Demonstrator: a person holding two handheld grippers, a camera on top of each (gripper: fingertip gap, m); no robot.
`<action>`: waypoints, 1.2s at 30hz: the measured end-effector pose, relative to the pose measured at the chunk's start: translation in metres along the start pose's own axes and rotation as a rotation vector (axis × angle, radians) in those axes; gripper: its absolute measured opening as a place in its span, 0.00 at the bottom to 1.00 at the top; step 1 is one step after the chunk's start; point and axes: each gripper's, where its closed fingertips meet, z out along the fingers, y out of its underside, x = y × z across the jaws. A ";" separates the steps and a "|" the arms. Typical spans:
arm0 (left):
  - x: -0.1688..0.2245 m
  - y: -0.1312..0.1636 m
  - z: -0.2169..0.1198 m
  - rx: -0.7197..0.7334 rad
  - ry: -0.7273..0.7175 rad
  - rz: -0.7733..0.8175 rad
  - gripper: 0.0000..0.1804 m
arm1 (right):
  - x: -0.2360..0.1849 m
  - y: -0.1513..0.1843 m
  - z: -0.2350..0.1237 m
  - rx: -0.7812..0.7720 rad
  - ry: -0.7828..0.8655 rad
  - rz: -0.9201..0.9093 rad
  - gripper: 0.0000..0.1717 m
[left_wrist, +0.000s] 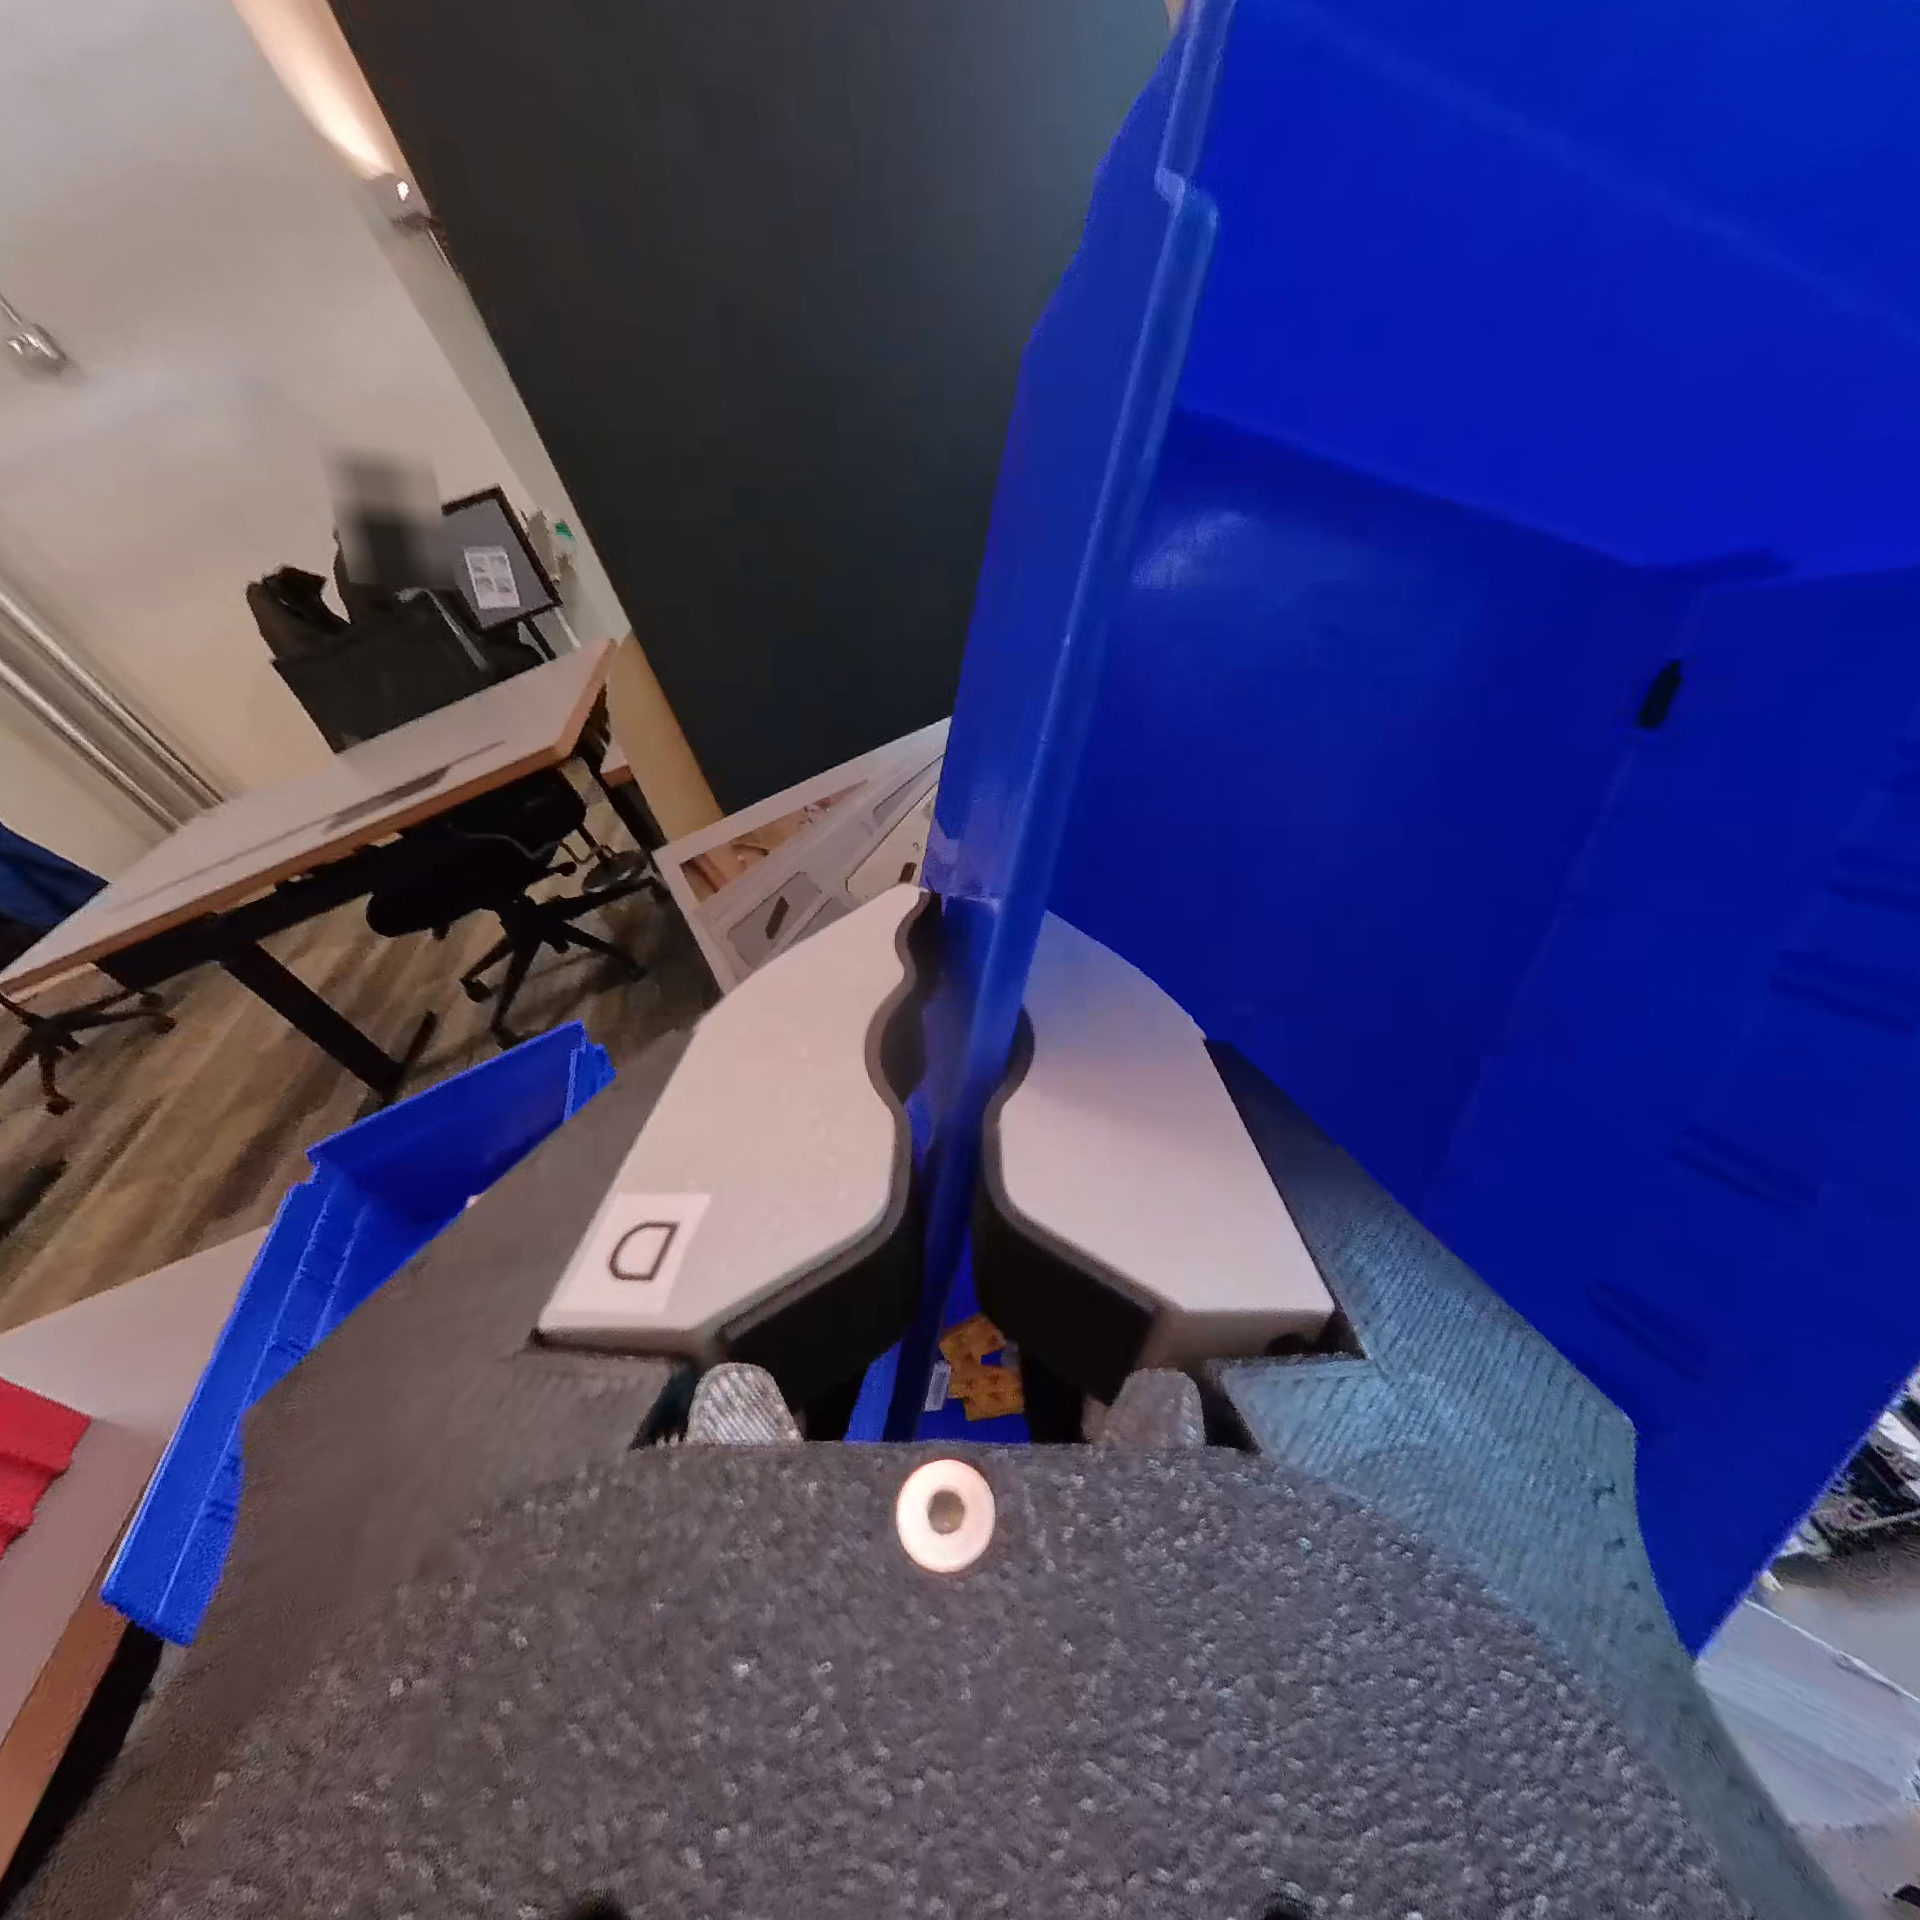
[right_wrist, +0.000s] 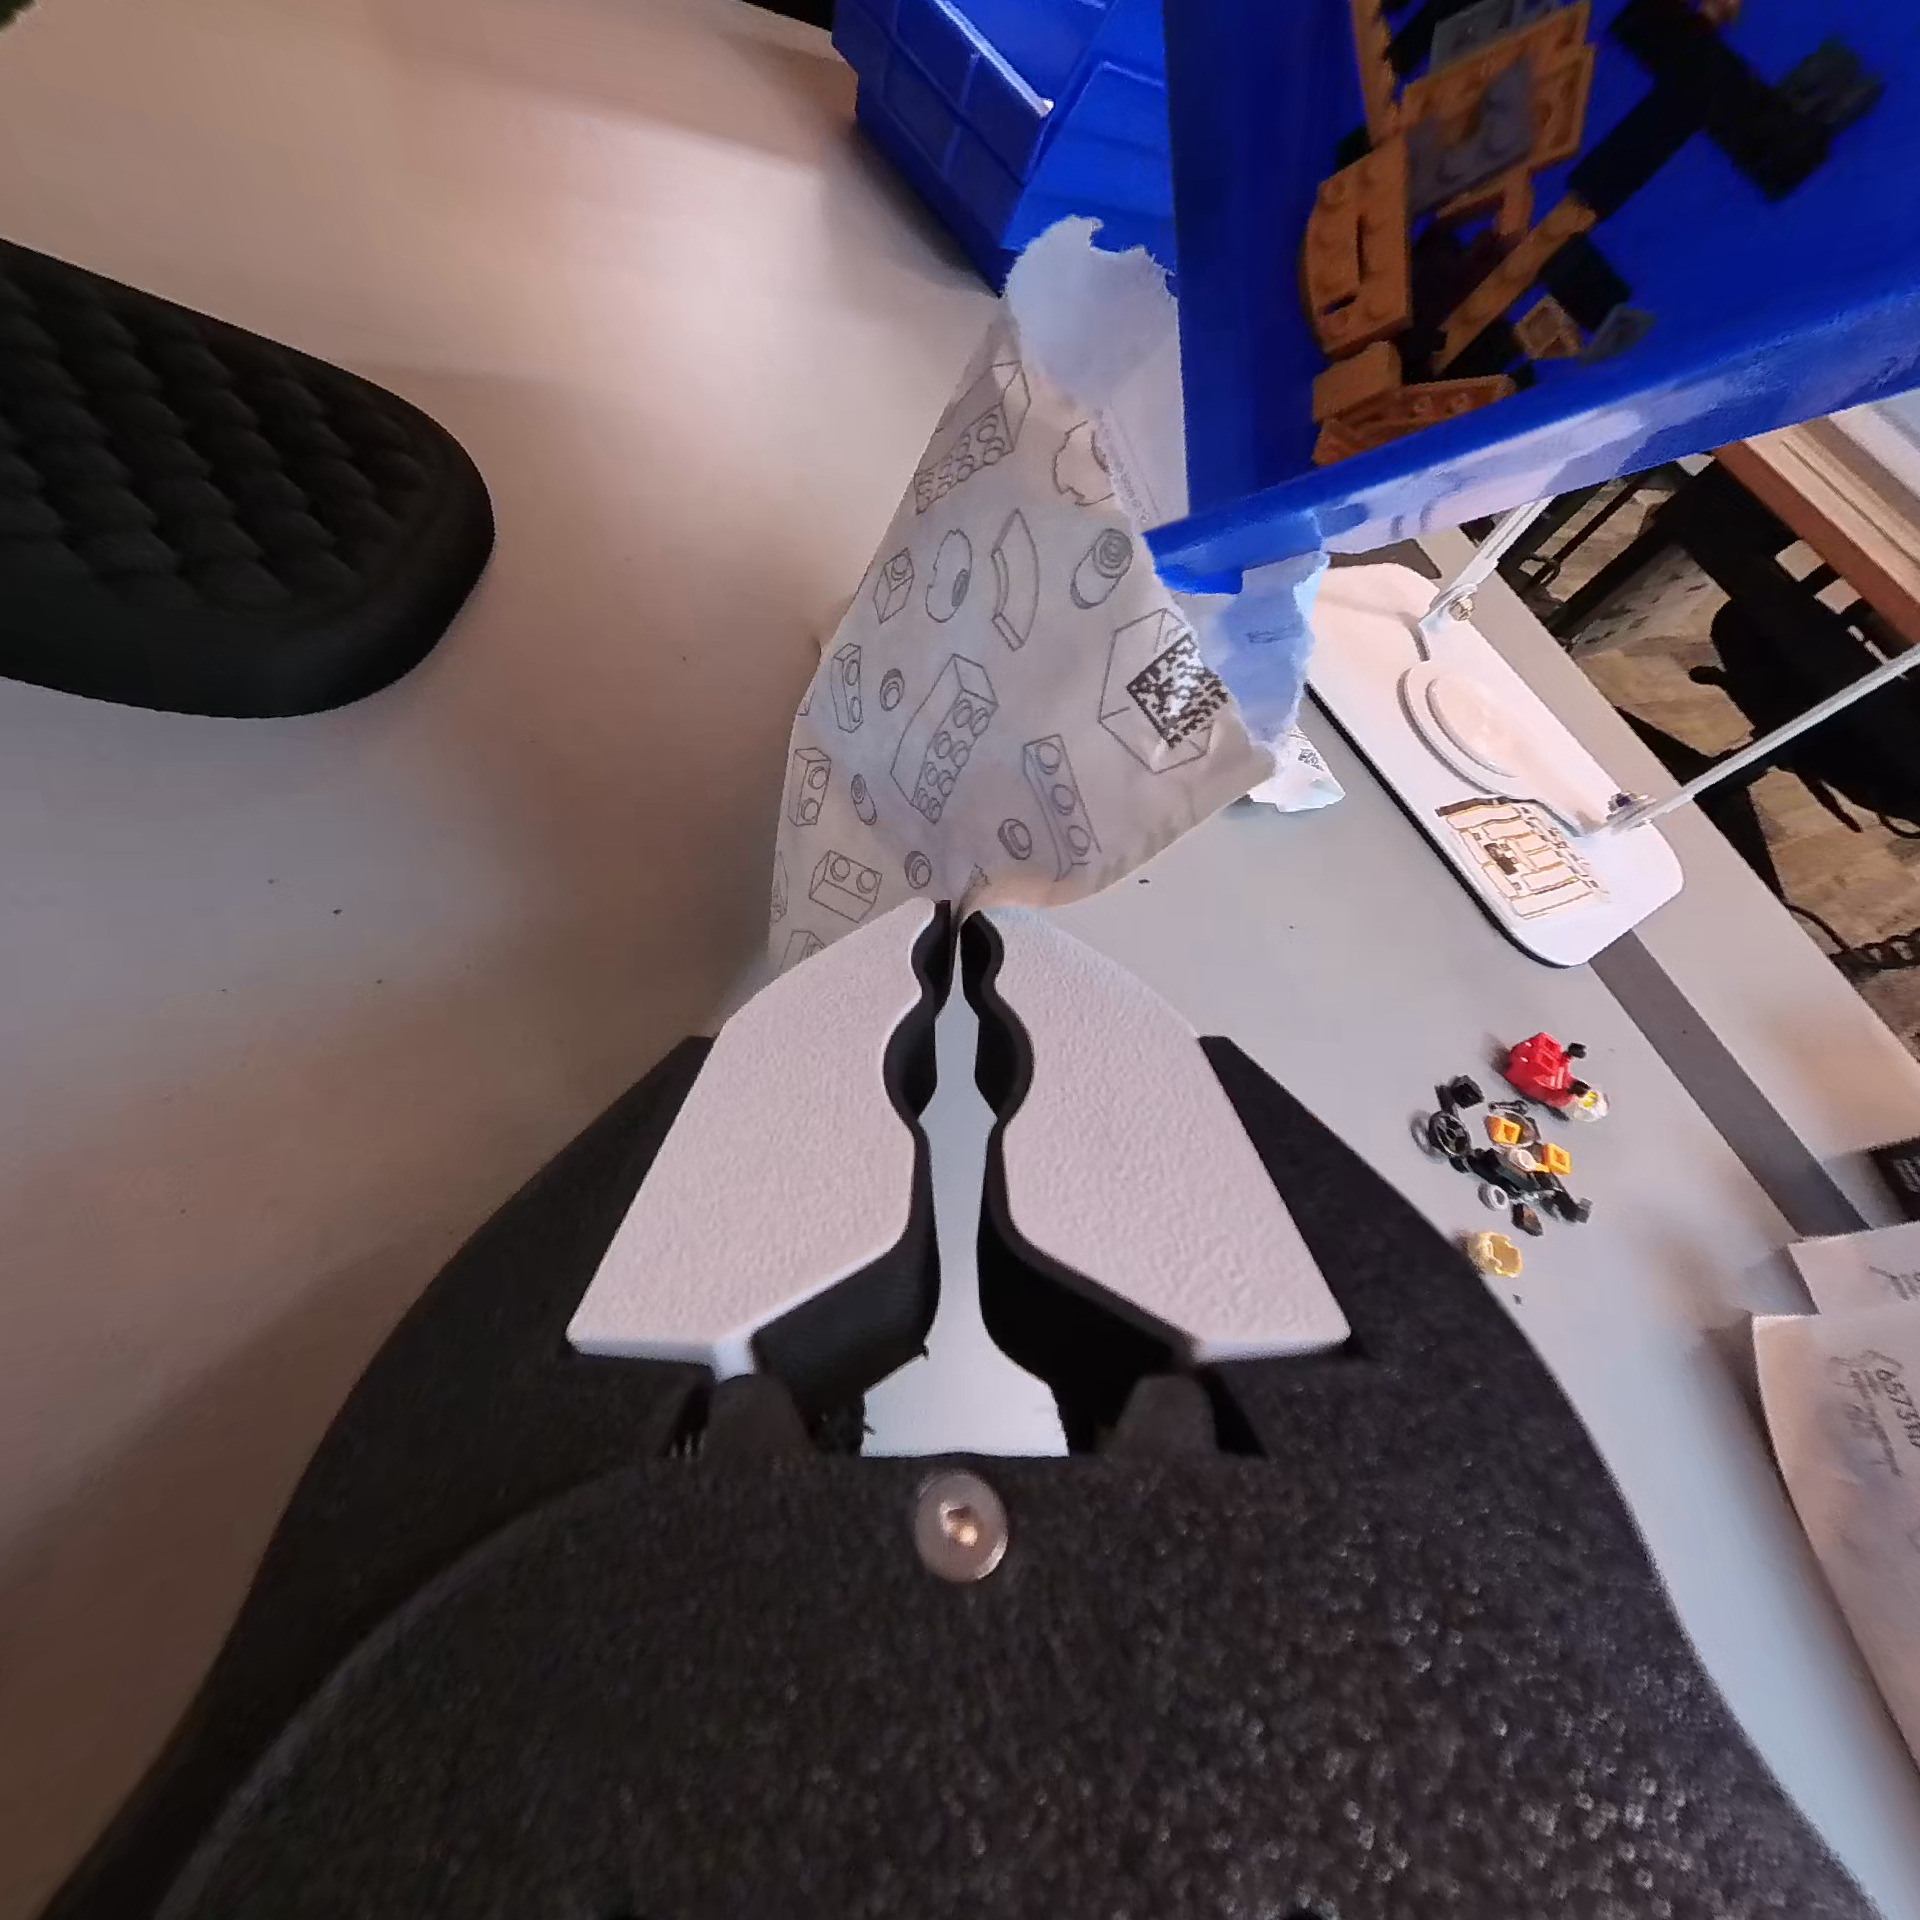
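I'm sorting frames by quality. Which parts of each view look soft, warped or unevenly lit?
Left wrist view: the room's desk is smeared and tilted by the wide lens; the blue bin wall carries a soft sheen. Right wrist view: the brick-printed paper bag is fairly sharp, the bin's bricks blurred, the table warmer-lit at left.

I'm over a pale grey table (right_wrist: 416, 935). At my ten o'clock a black padded cushion (right_wrist: 208, 499) lies on it. At two o'clock sits a flat white board (right_wrist: 1507, 790) with a round disc set in it, and just beside its near corner a scrap of torn paper (right_wrist: 1294, 774). At three o'clock there's a loose cluster of small toy bricks (right_wrist: 1512, 1153), red, black and orange. Printed paper sheets (right_wrist: 1849, 1434) lie at four o'clock.
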 end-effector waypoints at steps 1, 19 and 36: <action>0.004 -0.002 -0.003 0.013 0.000 0.006 0.03 | 0.001 0.000 0.000 -0.001 0.001 0.003 0.01; 0.057 -0.013 -0.039 0.175 -0.004 0.176 0.03 | 0.002 0.001 0.000 0.001 -0.010 0.036 0.01; 0.100 -0.033 -0.049 0.264 0.029 0.349 0.03 | 0.003 0.004 -0.001 0.003 -0.011 0.051 0.01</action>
